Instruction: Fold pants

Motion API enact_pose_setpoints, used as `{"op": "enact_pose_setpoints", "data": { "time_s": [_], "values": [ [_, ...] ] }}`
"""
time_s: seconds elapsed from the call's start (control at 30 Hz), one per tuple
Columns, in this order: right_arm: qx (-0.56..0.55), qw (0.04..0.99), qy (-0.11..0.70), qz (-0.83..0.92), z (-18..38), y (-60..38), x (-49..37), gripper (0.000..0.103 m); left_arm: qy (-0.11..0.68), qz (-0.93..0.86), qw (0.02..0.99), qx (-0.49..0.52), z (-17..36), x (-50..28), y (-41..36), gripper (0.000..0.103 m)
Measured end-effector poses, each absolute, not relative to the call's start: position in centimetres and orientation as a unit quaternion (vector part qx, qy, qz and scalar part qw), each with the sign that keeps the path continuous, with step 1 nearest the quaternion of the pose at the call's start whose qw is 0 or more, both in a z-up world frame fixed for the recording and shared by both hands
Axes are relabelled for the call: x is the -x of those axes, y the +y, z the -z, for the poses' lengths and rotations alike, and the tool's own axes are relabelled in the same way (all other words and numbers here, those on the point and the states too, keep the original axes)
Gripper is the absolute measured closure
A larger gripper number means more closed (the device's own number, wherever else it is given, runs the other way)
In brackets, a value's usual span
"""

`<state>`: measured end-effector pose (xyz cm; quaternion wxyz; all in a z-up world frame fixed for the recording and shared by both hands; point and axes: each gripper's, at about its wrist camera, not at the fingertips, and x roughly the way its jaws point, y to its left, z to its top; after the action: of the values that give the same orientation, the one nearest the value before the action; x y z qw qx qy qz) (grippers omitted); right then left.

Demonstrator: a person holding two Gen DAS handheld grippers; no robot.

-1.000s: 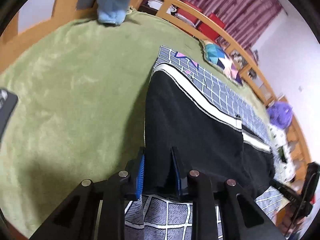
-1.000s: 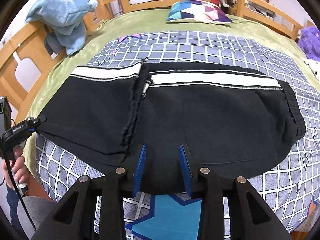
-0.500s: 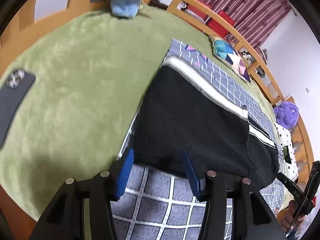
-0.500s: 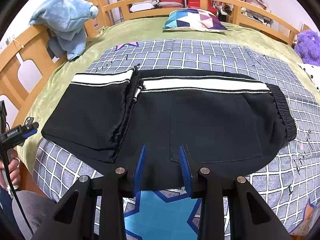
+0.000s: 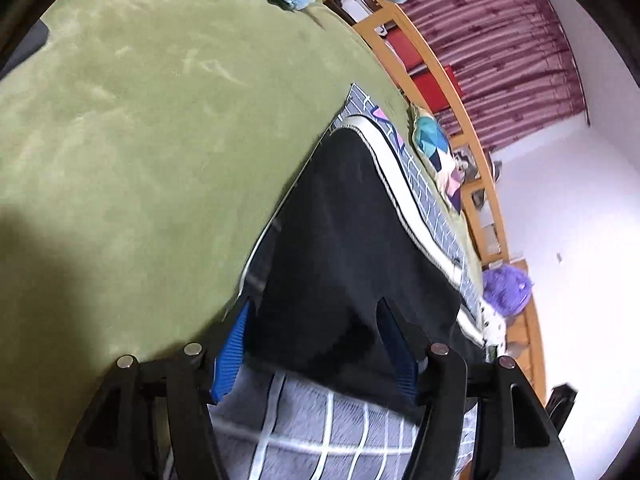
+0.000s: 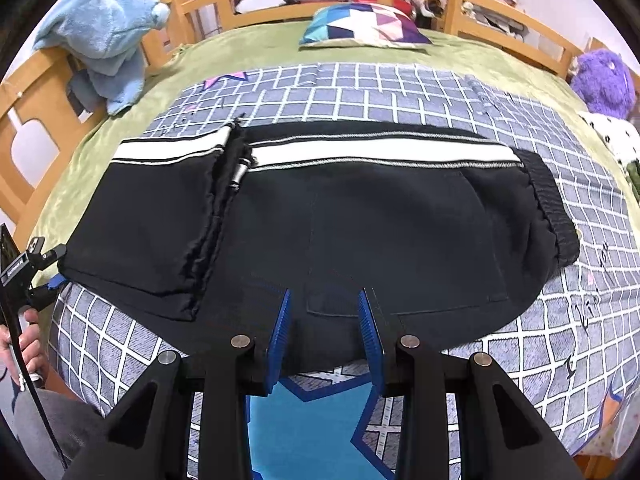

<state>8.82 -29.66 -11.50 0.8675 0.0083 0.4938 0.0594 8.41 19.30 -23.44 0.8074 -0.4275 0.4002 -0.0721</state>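
- black pants (image 6: 360,216) with white side stripe lie flat on the grid-patterned blanket (image 6: 400,88), leg end folded back over the left part.
- blanket sits on a green bed cover (image 5: 140,140); patterned pillow (image 6: 364,26) near the far rail, well apart from the pants.
- left gripper (image 5: 316,344): jaws opening, fold edge of pants between the blue pads, pads not pressing.
- right gripper (image 6: 324,328): part-spread over the near pants edge; fabric lies between the pads, pinch or not — cannot tell.
- blue towel (image 6: 104,40) draped on the bed frame.
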Motion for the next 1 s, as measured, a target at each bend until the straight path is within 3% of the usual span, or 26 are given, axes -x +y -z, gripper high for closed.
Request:
{"op": "enact_pose_setpoints", "data": {
  "time_s": [0.13,0.2,0.23,0.33,0.57,0.7,0.83,1.0],
  "values": [
    [-0.023,0.864,0.500,-0.051,11.6,-30.1,-9.3,0.069,0.405,0.047,0.808,0.425,22.8,-9.7,18.5,0.043],
    [-0.032,0.866,0.496,-0.050,11.2,-30.2,-9.4,0.069,0.404,0.040,0.815,0.413,22.0,-10.0,18.0,0.056],
    [-0.036,0.869,0.492,-0.050,10.9,-30.3,-9.3,0.069,0.398,0.036,0.826,0.398,21.0,-10.0,17.6,0.074],
    [-0.049,0.876,0.477,-0.052,10.1,-30.6,-9.1,0.069,0.388,0.050,0.845,0.363,17.9,-10.0,16.7,0.081],
    [-0.073,0.893,0.441,-0.046,8.3,-32.3,-8.3,0.069,0.366,0.086,0.899,0.223,7.3,-10.3,8.3,0.084],
    [-0.107,0.897,0.427,-0.045,7.7,-35.0,-8.0,0.069,0.373,0.156,0.901,0.158,3.1,-11.1,-0.7,0.084],
    [-0.130,0.892,0.431,-0.035,8.3,-38.3,-7.7,0.069,0.396,0.215,0.884,0.127,2.7,-12.3,-9.2,0.084],
    [-0.119,0.883,0.454,-0.010,10.3,-41.8,-8.2,0.069,0.443,0.271,0.848,0.109,6.4,-13.3,-16.8,0.084]
  ]
}}
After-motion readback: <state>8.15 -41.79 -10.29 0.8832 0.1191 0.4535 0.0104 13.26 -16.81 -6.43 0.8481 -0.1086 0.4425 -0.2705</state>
